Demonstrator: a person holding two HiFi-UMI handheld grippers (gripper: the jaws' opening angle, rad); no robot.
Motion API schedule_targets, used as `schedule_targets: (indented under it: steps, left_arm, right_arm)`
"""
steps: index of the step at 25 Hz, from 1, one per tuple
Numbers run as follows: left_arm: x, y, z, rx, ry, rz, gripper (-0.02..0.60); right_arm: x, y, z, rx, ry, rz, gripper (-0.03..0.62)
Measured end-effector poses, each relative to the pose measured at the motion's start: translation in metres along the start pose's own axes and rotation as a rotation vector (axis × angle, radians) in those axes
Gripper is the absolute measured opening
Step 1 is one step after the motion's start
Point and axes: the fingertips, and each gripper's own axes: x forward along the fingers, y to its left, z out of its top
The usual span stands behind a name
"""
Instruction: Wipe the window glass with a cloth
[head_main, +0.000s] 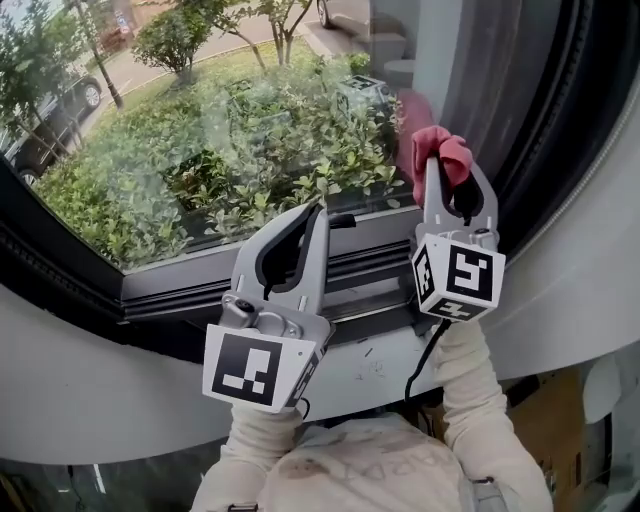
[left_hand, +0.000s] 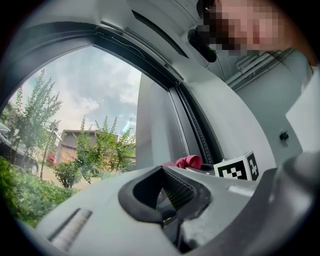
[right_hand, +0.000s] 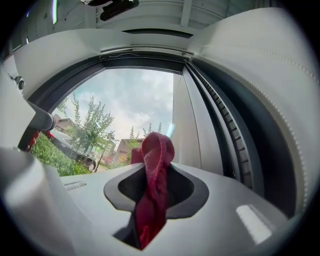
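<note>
The right tongs (head_main: 445, 165) gripped the red cloth (head_main: 438, 143) close to the glass (head_main: 200, 130). The left tongs (head_main: 318, 212), to their left, were closed and empty.

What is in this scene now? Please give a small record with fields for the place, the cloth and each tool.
place: window glass in a dark frame; bushes and a parked car outside
cloth: red, bunched, at the glass near its right edge; contact cannot be told
right tool: shut on the cloth, held up at the glass
left tool: shut, nothing between its jaws, lower in the head view, in front of the bottom of the frame
</note>
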Motion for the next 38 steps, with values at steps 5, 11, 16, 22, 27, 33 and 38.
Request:
schedule_targets:
  steps: [5,11,16,22,27,33,38]
  left_arm:
    - [-0.014,0.017,-0.003,-0.005,0.009,0.014,0.0]
    - [-0.036,0.044,-0.002,-0.015,0.012,0.031,0.0]
    - [-0.059,0.073,-0.001,-0.02,0.006,0.054,0.0]
    - [-0.085,0.104,0.002,-0.022,-0.008,0.084,0.0]
    - [-0.097,0.12,0.006,-0.024,-0.016,0.102,0.0]
    - [-0.099,0.122,0.004,-0.035,-0.021,0.097,0.0]
    - [-0.095,0.112,0.0,-0.041,-0.011,0.085,0.0]
  right_arm:
    - [-0.003,0.025,0.003,0.035,0.006,0.006,0.114]
    - [-0.006,0.082,0.018,0.046,-0.008,0.06,0.11]
    - [-0.007,0.133,0.033,0.04,-0.029,0.105,0.109]
    - [-0.008,0.191,0.049,0.037,-0.06,0.164,0.11]
    - [-0.008,0.224,0.062,0.032,-0.073,0.224,0.112]
    - [-0.011,0.229,0.053,0.018,-0.057,0.255,0.118]
    - [-0.016,0.236,0.042,-0.042,-0.001,0.284,0.118]
